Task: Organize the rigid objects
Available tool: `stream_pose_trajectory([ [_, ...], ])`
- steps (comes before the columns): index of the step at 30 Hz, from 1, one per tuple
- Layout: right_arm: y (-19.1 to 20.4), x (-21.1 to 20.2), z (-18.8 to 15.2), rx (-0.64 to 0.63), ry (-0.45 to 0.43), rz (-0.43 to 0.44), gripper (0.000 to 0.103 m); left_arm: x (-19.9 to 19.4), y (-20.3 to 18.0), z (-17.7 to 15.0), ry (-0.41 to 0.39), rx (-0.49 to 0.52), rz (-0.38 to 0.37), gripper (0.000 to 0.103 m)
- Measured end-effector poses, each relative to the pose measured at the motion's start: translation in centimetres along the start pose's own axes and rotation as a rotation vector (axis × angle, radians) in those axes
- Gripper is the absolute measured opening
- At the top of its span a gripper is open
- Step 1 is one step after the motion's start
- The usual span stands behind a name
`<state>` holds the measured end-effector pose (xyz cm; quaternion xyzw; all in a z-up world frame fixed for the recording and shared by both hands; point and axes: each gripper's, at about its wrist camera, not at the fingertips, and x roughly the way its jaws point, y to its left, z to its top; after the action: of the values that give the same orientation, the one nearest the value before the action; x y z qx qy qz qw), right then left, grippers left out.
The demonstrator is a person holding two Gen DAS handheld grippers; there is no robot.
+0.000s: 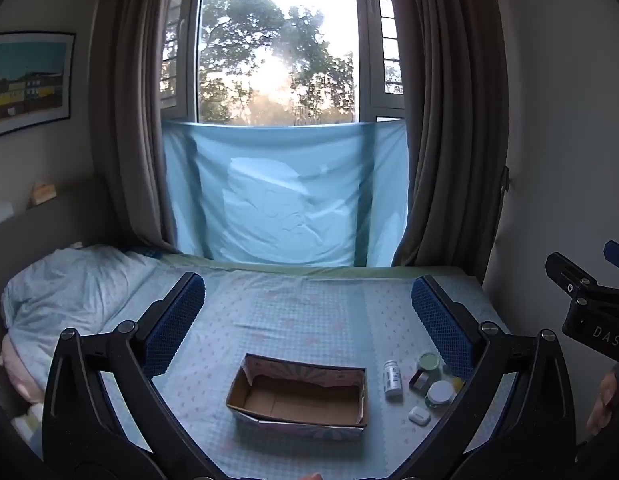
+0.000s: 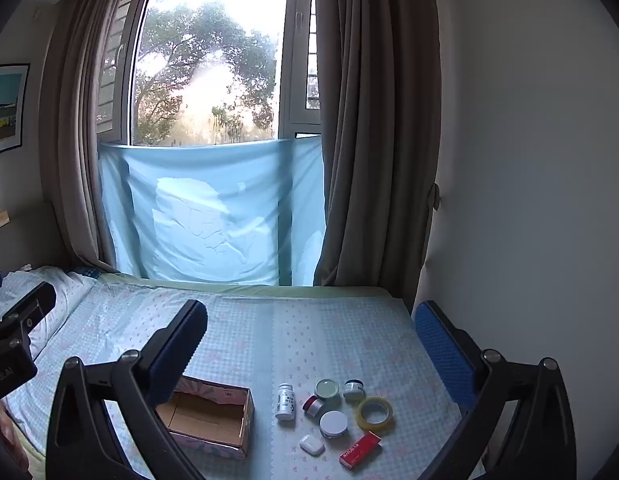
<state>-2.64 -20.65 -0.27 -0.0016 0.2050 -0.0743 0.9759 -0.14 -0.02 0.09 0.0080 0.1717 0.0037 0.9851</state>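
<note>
An open, empty cardboard box (image 1: 301, 398) (image 2: 213, 416) lies on the bed. To its right sit a white bottle (image 1: 392, 378) (image 2: 285, 401), a green-lidded jar (image 2: 326, 389), a dark jar (image 2: 353, 389), a red-rimmed jar (image 2: 312, 406), a white-lidded jar (image 2: 333, 424), a yellow tape roll (image 2: 374, 413), a white earbud case (image 2: 312, 445) and a red box (image 2: 360, 449). My left gripper (image 1: 305, 312) is open and empty above the box. My right gripper (image 2: 309, 336) is open and empty above the small items.
The bed (image 2: 309, 328) has a blue patterned sheet, with a pillow (image 1: 69, 288) at the left. A window with curtains and a blue cloth (image 1: 285, 196) stands behind the bed. A wall (image 2: 529, 200) is on the right.
</note>
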Motion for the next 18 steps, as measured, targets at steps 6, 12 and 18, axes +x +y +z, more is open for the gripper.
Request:
stream_pose_trajectory([
  [6, 0.11, 0.04, 0.03, -0.002, -0.008, -0.008, 0.103, -0.25, -0.02, 0.02, -0.016, -0.001, 0.015, 0.103],
  [12, -0.24, 0.02, -0.16, 0.000, -0.005, -0.009, 0.103, -0.19, -0.16, -0.07, -0.031, 0.018, -0.010, 0.103],
  [18, -0.04, -0.21, 0.03, -0.006, -0.009, -0.009, 0.103, -0.47, -0.28, -0.09, -0.031, 0.034, -0.024, 0.103],
])
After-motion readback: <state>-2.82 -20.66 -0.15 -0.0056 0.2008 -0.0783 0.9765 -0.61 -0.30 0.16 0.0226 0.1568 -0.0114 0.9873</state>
